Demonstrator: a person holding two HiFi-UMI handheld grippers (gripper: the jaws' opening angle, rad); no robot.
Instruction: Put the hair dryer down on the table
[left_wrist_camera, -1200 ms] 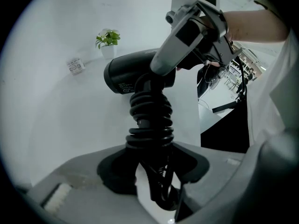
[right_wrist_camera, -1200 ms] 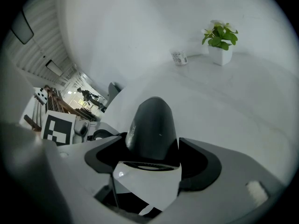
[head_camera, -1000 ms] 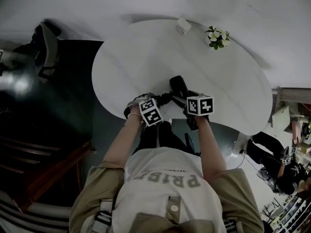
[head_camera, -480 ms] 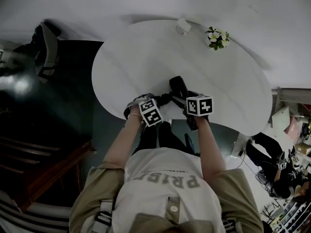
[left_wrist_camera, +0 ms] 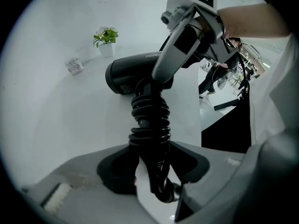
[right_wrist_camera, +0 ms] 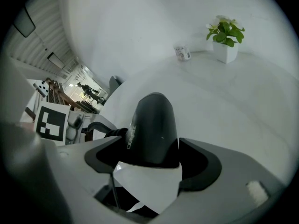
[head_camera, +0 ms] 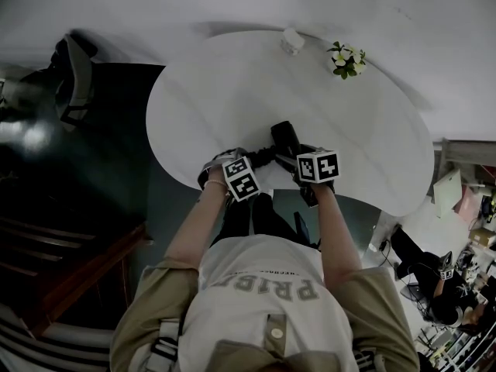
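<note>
Hair dryer (head_camera: 284, 138) held over near edge of table (head_camera: 232, 84): right gripper (right_wrist_camera: 147, 160) clamps its barrel, left gripper (left_wrist_camera: 152, 171) its cord-wrapped handle. Lowering step pending; next, settle it flat, then release both

Hair dryer (right_wrist_camera: 152, 129): matte black, pale lettering on barrel. Coiled cord (left_wrist_camera: 149, 125): black. Table (head_camera: 232, 91): plain white. Potted plant (right_wrist_camera: 225, 34): green leaves, white pot. Left gripper (left_wrist_camera: 154, 168), right gripper (right_wrist_camera: 150, 161): grey bodies, dark pads, cubes in black-and-white squares. Person's shirt (head_camera: 263, 281): khaki, white panel, grey letters. Floor (head_camera: 101, 169): dark.
</note>
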